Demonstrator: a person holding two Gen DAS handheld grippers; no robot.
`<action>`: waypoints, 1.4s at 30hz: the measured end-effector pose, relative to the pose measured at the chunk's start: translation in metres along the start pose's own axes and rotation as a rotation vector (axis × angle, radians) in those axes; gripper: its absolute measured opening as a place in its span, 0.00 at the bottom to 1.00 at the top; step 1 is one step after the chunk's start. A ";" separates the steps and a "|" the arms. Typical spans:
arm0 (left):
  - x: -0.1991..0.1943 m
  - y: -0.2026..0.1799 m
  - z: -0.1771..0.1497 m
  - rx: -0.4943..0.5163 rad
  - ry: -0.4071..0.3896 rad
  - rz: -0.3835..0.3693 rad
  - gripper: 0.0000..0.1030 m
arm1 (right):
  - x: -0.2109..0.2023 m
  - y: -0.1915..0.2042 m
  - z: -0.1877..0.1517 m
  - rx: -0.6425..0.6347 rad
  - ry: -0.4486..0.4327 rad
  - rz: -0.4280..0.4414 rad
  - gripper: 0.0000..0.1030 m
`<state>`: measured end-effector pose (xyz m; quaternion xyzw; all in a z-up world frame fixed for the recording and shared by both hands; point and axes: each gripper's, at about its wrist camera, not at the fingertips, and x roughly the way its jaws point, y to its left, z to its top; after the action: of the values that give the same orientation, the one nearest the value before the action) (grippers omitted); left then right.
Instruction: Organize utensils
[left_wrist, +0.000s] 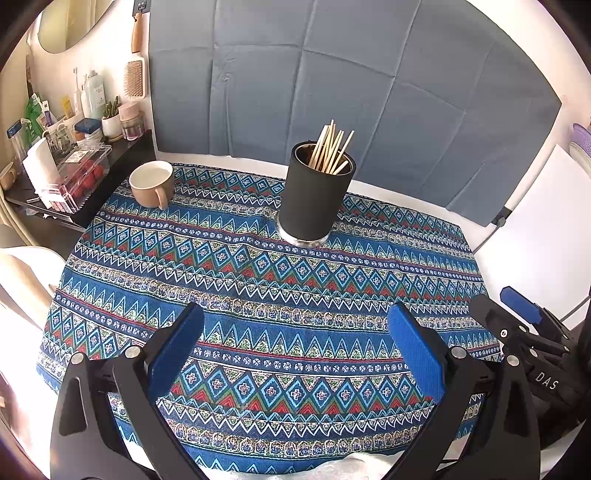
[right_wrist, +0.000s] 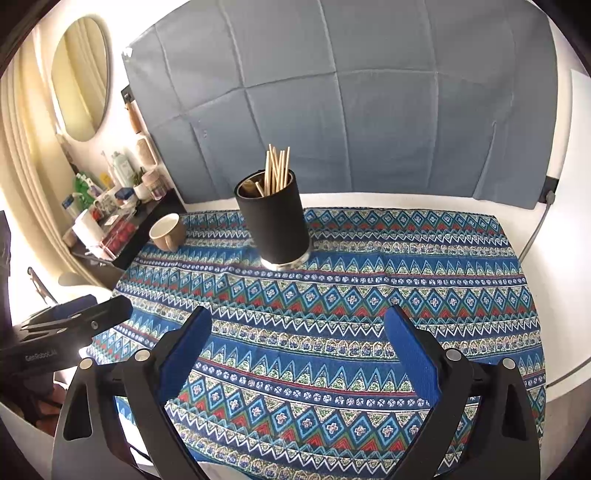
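Nearest, the left claw (left_wrist: 295, 354) stands wide apart, its blue pads (left_wrist: 173, 350) holding nothing, poised over the patterned cloth (left_wrist: 258, 280) that covers the tabletop (right_wrist: 546, 236). The right claw (right_wrist: 297, 354) is likewise spread wide and empty above the same cloth — each claw shows at the edge of the other's view, the right one at the left camera's right side, the left one at the right camera's left side.

Farther back, near the middle of the cloth, a black cylindrical holder (left_wrist: 314, 199) stands upright on a shiny metal base. A bundle of wooden chopsticks (left_wrist: 332, 147) sits in it, their ends fanning out above the rim. To the holder's left, well apart from it, a beige mug (left_wrist: 152, 183) rests at the cloth's far left corner, handle turned toward the cameras.

Beyond the mug, a dark side shelf (left_wrist: 92, 206) carries bottles, a small plant and a clear box of red fruit. Behind everything hangs a creased grey-blue backdrop (left_wrist: 332, 74) — and an oval mirror (right_wrist: 81, 77) on the wall left of it.
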<state>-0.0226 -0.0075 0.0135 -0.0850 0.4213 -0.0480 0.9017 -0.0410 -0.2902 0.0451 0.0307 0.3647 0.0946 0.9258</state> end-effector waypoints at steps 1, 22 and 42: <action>0.001 0.000 0.000 0.001 0.002 -0.001 0.94 | 0.000 0.000 0.000 0.002 0.001 0.000 0.88; 0.007 0.000 0.001 0.007 0.015 -0.010 0.94 | 0.005 0.002 0.001 0.005 0.008 -0.002 0.88; 0.010 0.003 0.002 0.007 0.023 -0.015 0.94 | 0.008 0.002 0.002 0.003 0.013 -0.013 0.88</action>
<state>-0.0142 -0.0064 0.0066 -0.0847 0.4308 -0.0573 0.8966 -0.0342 -0.2870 0.0417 0.0292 0.3712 0.0882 0.9239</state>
